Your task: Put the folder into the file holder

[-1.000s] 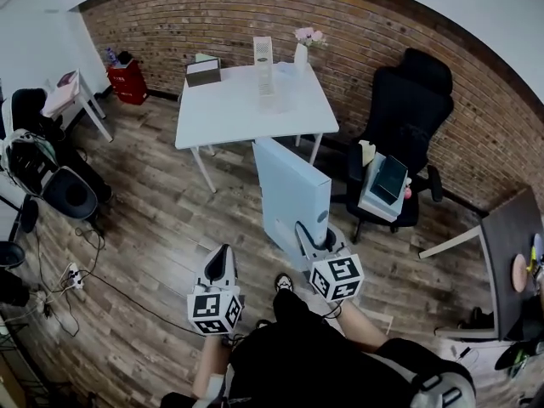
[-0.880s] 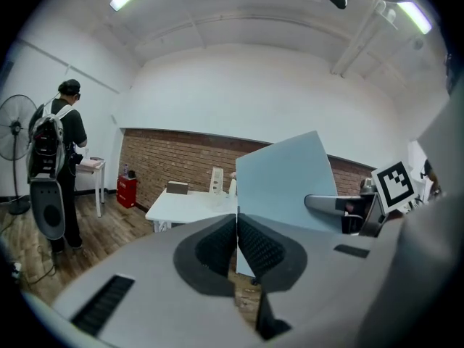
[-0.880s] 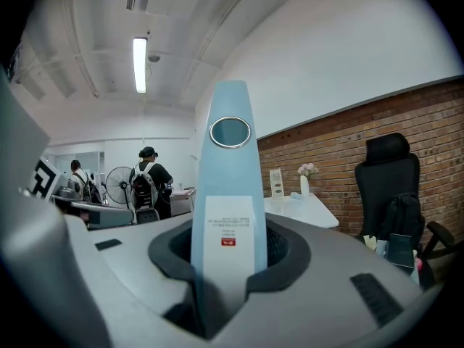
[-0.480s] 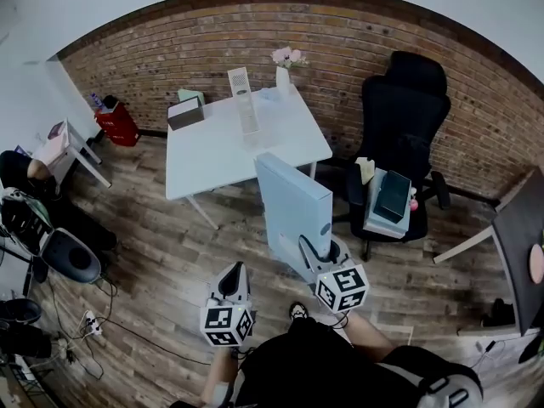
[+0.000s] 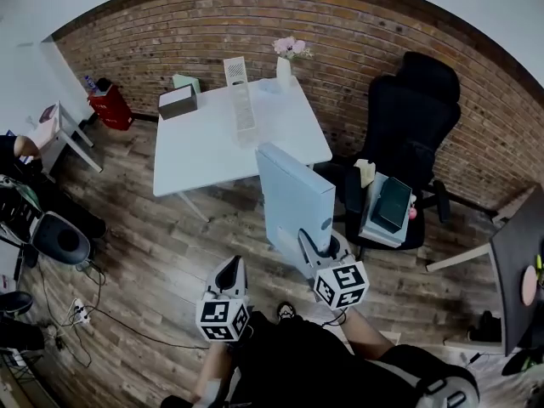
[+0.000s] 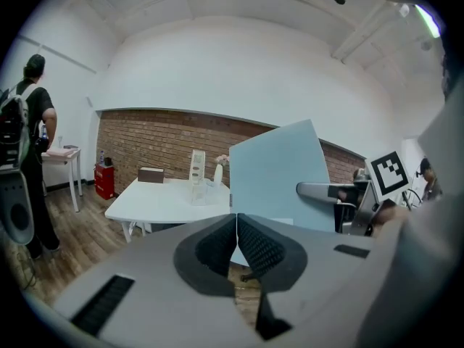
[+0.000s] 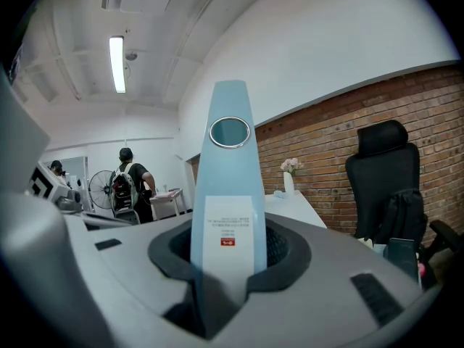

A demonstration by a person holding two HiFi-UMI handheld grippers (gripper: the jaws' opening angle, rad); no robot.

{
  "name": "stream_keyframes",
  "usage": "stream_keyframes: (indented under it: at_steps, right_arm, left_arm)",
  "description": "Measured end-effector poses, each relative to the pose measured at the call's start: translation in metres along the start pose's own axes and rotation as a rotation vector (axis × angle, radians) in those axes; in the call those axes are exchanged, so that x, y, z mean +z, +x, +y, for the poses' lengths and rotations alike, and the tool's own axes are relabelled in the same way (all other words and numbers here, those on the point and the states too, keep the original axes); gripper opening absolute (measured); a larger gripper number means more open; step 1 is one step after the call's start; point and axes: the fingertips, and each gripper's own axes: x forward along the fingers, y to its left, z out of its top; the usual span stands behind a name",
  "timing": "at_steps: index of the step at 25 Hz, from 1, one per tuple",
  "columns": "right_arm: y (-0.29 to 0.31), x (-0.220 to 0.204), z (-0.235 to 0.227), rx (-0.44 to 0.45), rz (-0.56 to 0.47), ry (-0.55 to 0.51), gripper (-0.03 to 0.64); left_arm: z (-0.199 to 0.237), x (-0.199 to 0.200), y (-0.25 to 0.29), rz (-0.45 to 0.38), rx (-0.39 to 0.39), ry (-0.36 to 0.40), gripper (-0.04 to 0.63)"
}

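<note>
Our right gripper (image 5: 311, 246) is clamped on the light blue folder (image 5: 293, 195), and in the right gripper view its jaws sit partly apart with the pads pressed on either side of the folder's spine (image 7: 228, 187), just below the round finger hole and over the white label. We hold the folder upright above the wooden floor (image 5: 153, 245), its spine turned back toward us and its far edge toward the white table (image 5: 204, 147), which it does not touch. Our left gripper (image 5: 229, 272) hangs just beside the right one, on its left, and a little lower in the head view. In the left gripper view its jaws (image 6: 235, 227) are pressed together with nothing between them, and the folder's broad blue face (image 6: 279, 171) stands to their right. The file holder (image 5: 240, 94), a white perforated one, stands on the far part of the table, well apart from the folder. A brown box (image 5: 178, 102) sits at the table's far left corner and a white vase (image 5: 283, 71) of pink flowers at its far right, both close to the brick wall (image 5: 357, 32). A black office chair (image 5: 416, 117) stands to the right of the table with a stack of things on its seat. A person with a backpack (image 6: 27, 122) stands at the left of the room.
</note>
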Motion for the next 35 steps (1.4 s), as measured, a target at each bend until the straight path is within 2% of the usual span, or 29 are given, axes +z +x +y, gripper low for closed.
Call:
stream_keyframes:
  at_steps: [9, 23, 35]
  right_arm:
    - [0.066, 0.001, 0.004, 0.010, 0.043, 0.016, 0.150]
    - [0.173, 0.041, 0.000, -0.106, 0.008, -0.014, 0.150]
    - [0.245, 0.085, 0.026, -0.211, -0.088, -0.053, 0.150]
  left_arm:
    - [0.070, 0.014, 0.028, 0.030, 0.074, -0.031, 0.023]
    - [0.153, 0.074, 0.127, 0.011, -0.065, 0.000, 0.023]
    - [0.242, 0.086, 0.162, 0.056, -0.133, -0.017, 0.023]
